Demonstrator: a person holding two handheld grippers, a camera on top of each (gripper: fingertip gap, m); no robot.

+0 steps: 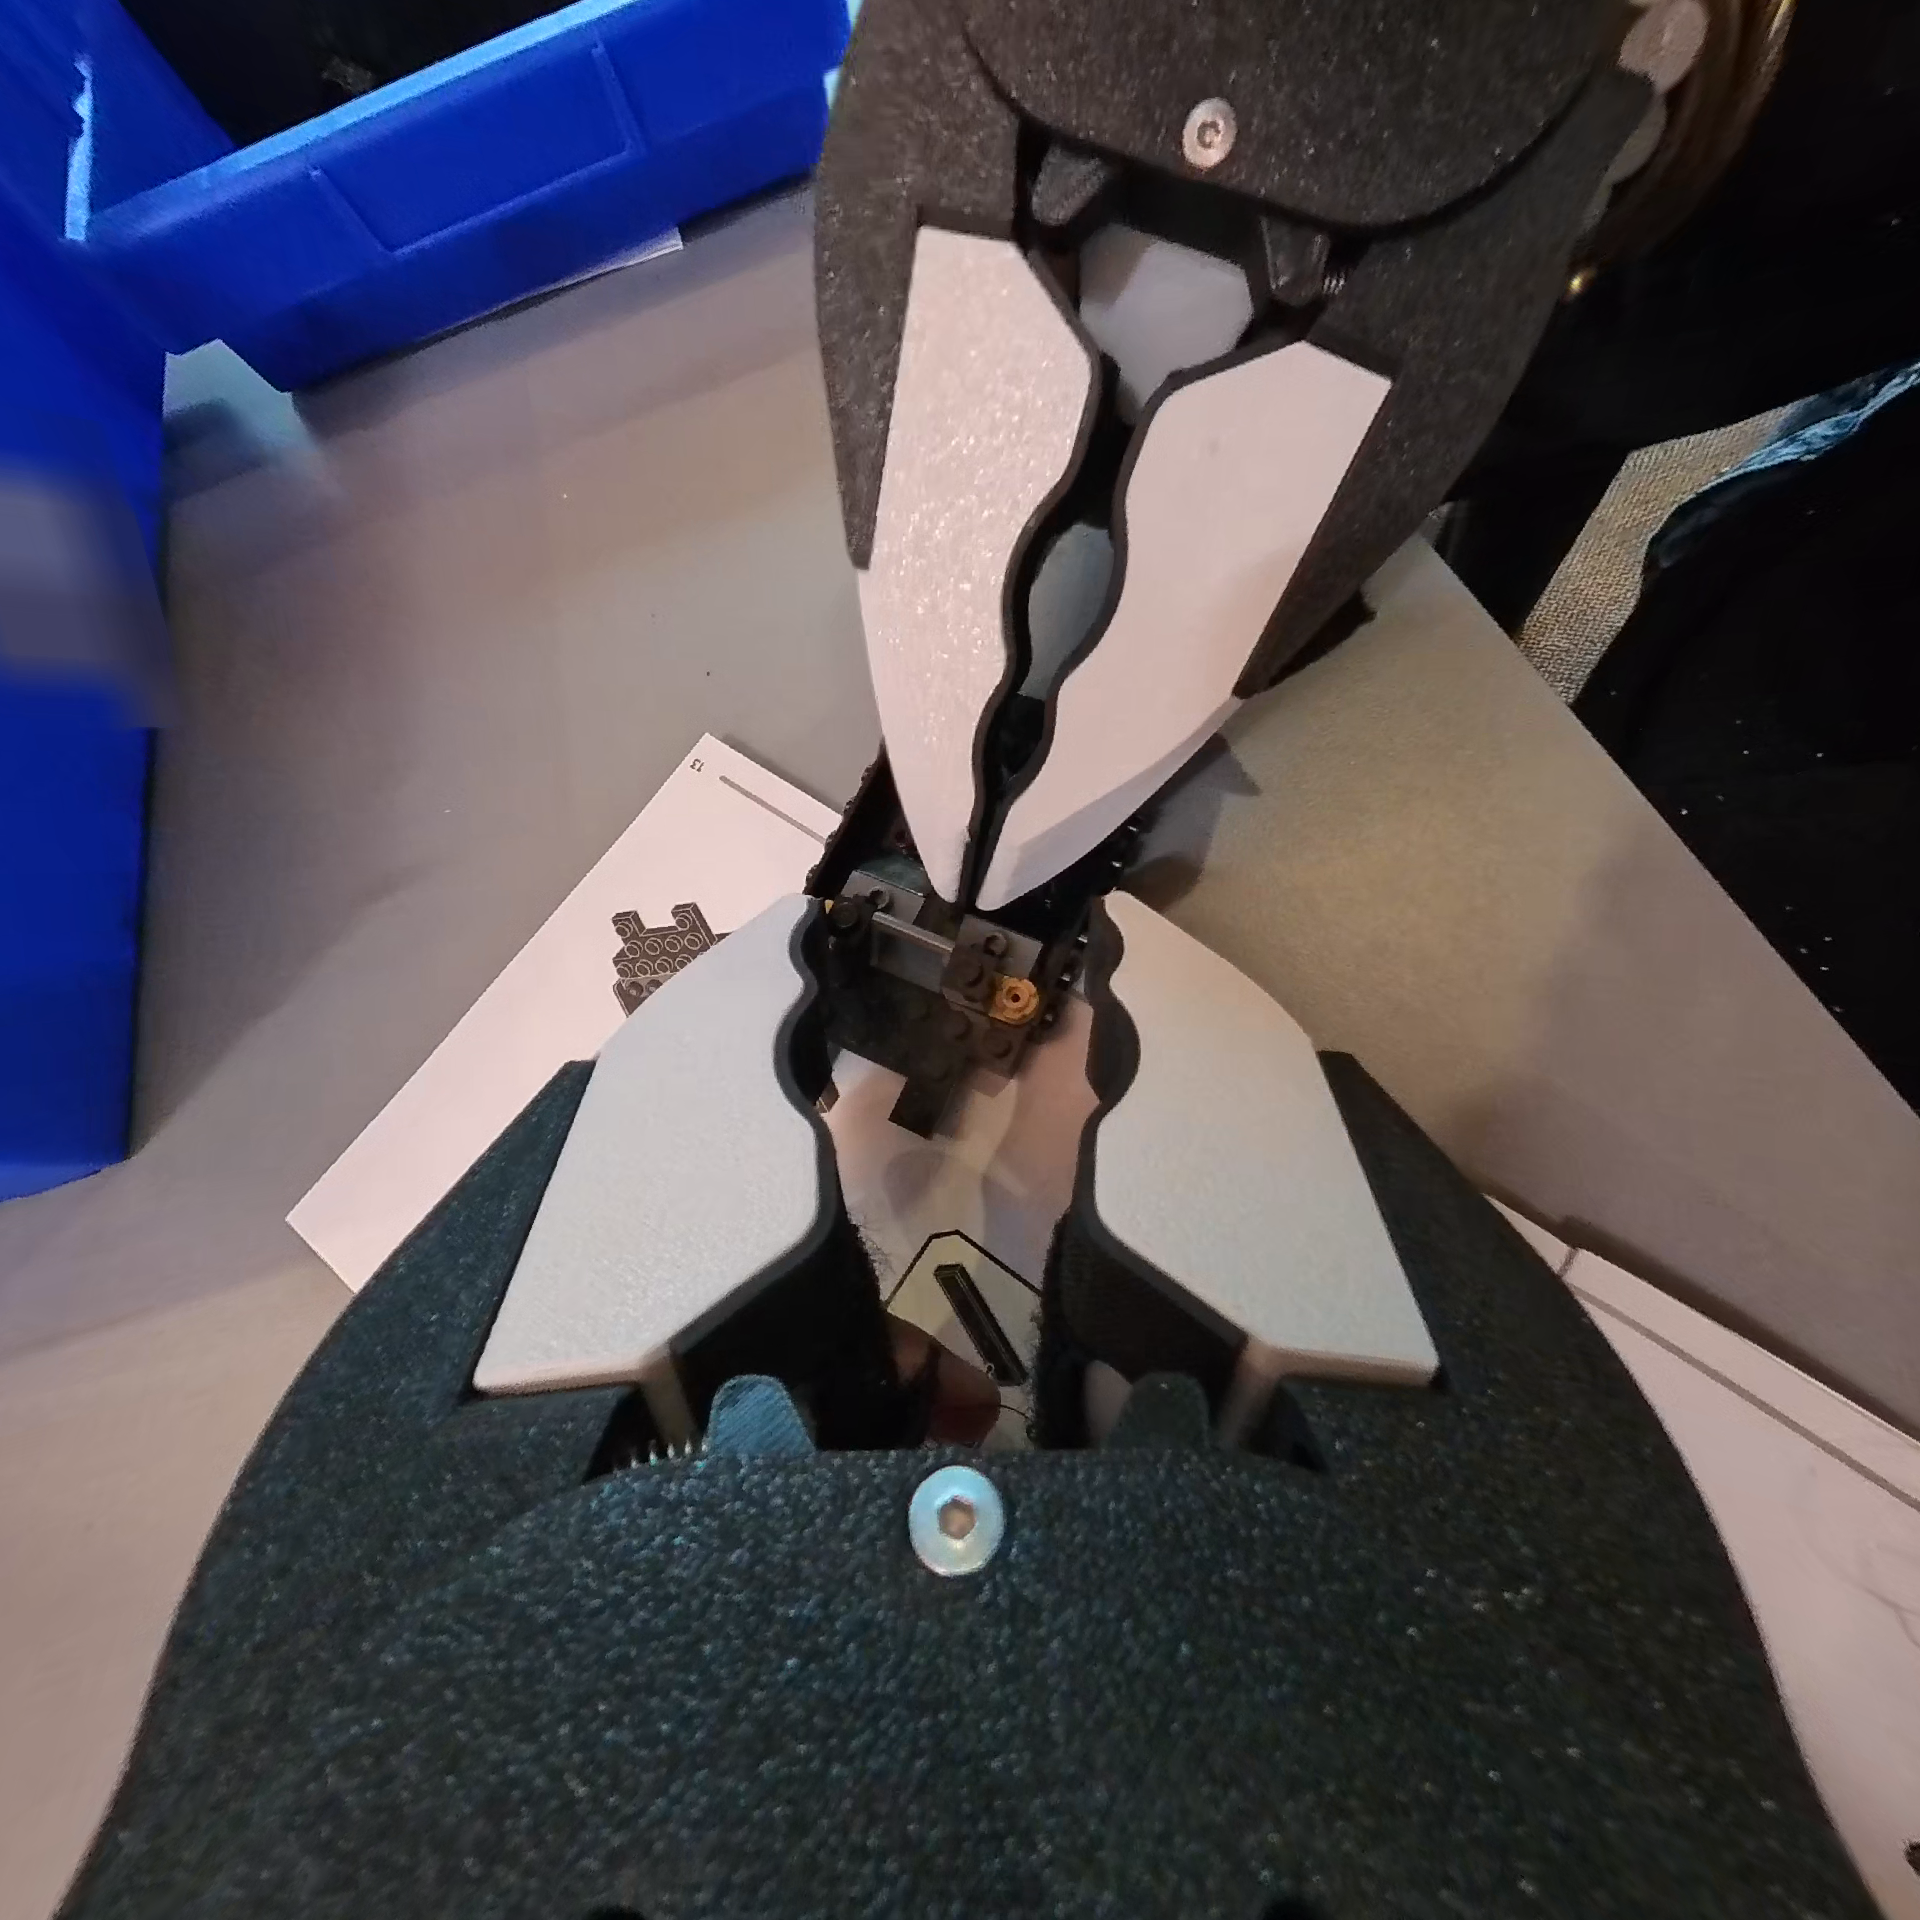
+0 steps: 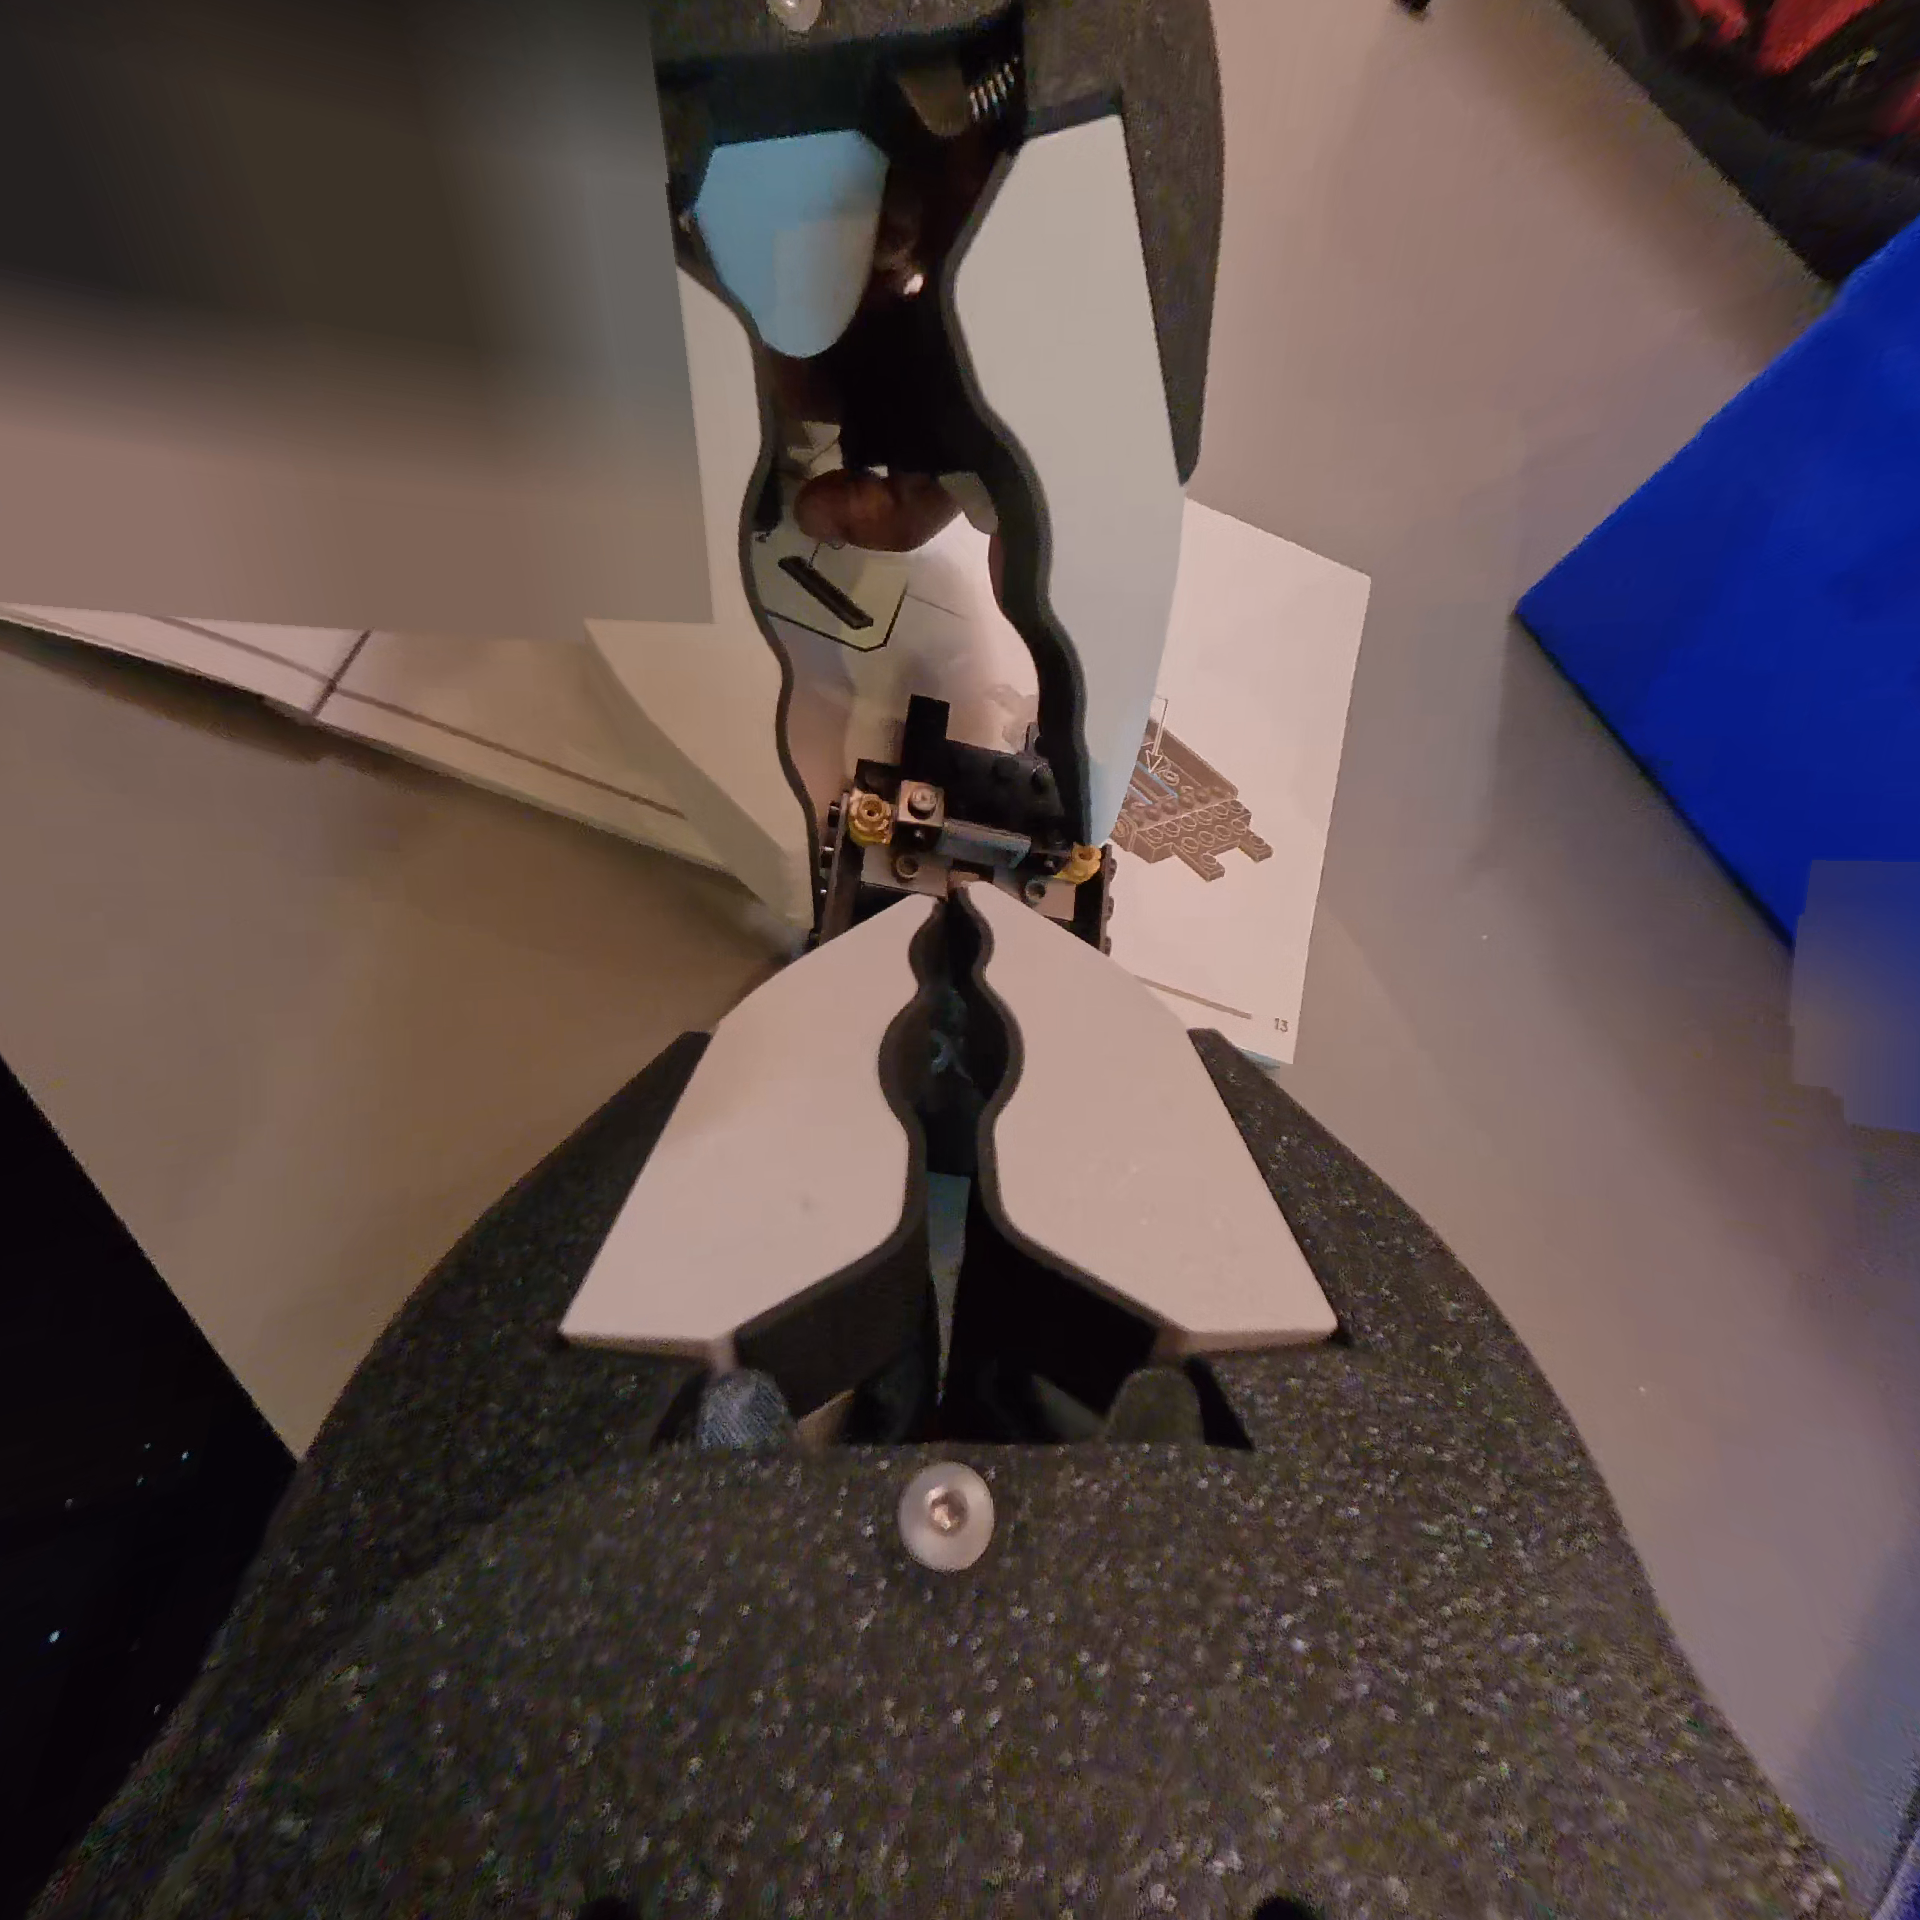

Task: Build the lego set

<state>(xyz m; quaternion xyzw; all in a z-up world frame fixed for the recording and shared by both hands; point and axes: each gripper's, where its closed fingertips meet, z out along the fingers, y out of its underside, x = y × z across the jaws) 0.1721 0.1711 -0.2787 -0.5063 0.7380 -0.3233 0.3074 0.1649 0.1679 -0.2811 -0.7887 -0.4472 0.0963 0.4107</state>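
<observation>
A small black and grey lego model (image 1: 935,997) with a gold stud (image 1: 1013,1000) rests on the open instruction booklet (image 1: 582,997). My left gripper (image 1: 956,935) is closed around the model's two sides and holds it. My right gripper (image 1: 977,894) comes in from the far side, shut, with its tips touching the grey bar on top of the model. In the right wrist view the right gripper (image 2: 951,906) has its tips together at the model's (image 2: 966,790) near edge, with no brick visible between them. The left gripper (image 2: 940,821) straddles the model there.
A blue bin (image 1: 416,187) stands at the far left on the grey table (image 1: 468,623); it shows at the right in the right wrist view (image 2: 1745,623). The booklet's pages (image 2: 1247,727) spread under and beside the model. The table edge and dark floor lie to the right (image 1: 1766,727). My two grippers' fingertips are within a few centimetres of each other.
</observation>
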